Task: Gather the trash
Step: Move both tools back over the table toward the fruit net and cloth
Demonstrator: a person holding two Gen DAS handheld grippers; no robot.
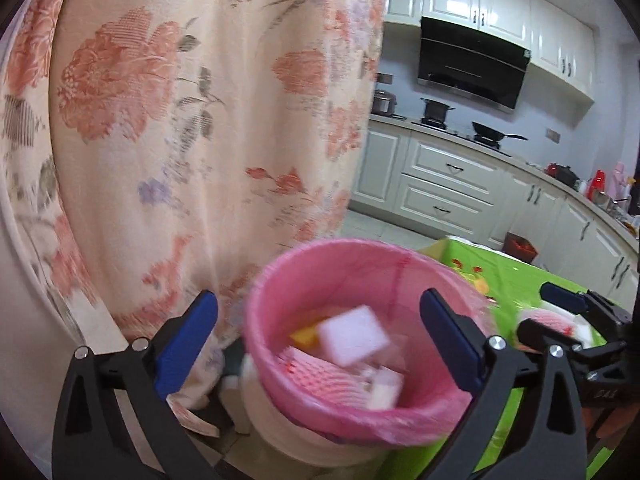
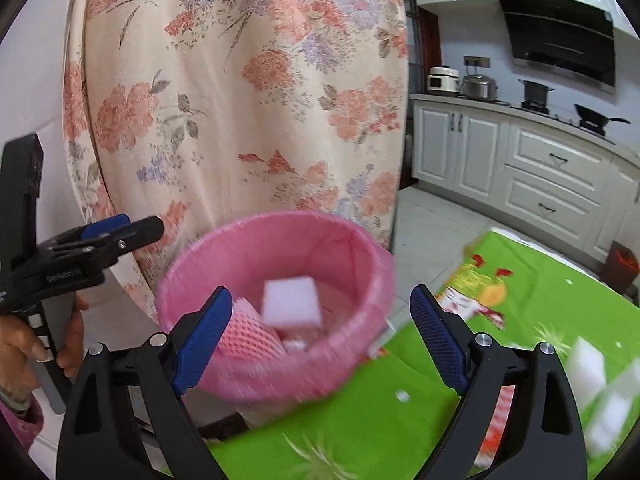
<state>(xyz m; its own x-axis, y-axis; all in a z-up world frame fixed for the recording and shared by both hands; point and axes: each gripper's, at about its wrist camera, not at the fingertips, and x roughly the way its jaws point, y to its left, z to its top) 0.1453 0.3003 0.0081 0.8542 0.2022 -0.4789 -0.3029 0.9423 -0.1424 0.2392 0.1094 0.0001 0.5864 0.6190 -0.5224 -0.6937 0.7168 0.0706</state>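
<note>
A bin lined with a pink bag point(image 1: 280, 276) point(image 2: 192, 264) stands at the edge of the green-clothed table. Inside lie a pink foam net point(image 1: 320, 372) point(image 2: 244, 332), something orange point(image 1: 304, 336) and small white bits. A blurred white foam block point(image 1: 352, 336) point(image 2: 292, 302) is in the bin's mouth, touching neither gripper. My left gripper point(image 1: 320, 300) point(image 2: 140, 224) hovers over the bin, open, nothing between its blue pads. My right gripper point(image 2: 320, 294) point(image 1: 536, 310) faces the bin from the table side, open too and holding nothing.
A floral curtain point(image 1: 180, 120) hangs right behind the bin. The green tablecloth point(image 2: 360, 412) carries white foam pieces point(image 2: 588, 364) at the right. White kitchen cabinets point(image 1: 440, 184) and a small dark floor bin point(image 1: 520, 246) stand beyond. A person's hand point(image 2: 20, 344) holds the left gripper's handle.
</note>
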